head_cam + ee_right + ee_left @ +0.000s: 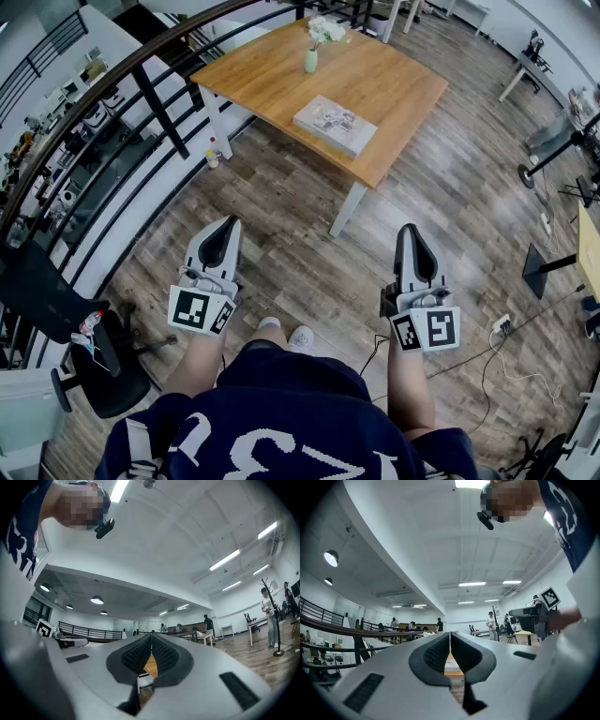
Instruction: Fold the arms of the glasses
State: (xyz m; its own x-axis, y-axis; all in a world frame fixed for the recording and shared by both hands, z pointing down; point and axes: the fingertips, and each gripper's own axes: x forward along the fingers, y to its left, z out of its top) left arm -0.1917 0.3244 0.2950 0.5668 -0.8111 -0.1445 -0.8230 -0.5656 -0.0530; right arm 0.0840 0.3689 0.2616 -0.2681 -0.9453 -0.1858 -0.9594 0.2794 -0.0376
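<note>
I can make out no glasses in any view. My left gripper [228,225] is held out over the wood floor, short of the wooden table [272,75], with its jaws shut and nothing between them. My right gripper [409,230] is held level beside it, also shut and empty. In the left gripper view, the left gripper's [450,634] dark pads meet at the tip, with a strip of the table showing through the gap below. In the right gripper view, the right gripper [151,637] looks the same.
On the table lie a flat book-like thing [335,124] and a small vase with white flowers [310,60]. A dark curved railing [141,70] runs along the left. An office chair [94,366] stands at lower left. A power strip [500,324] and cables lie on the floor at right.
</note>
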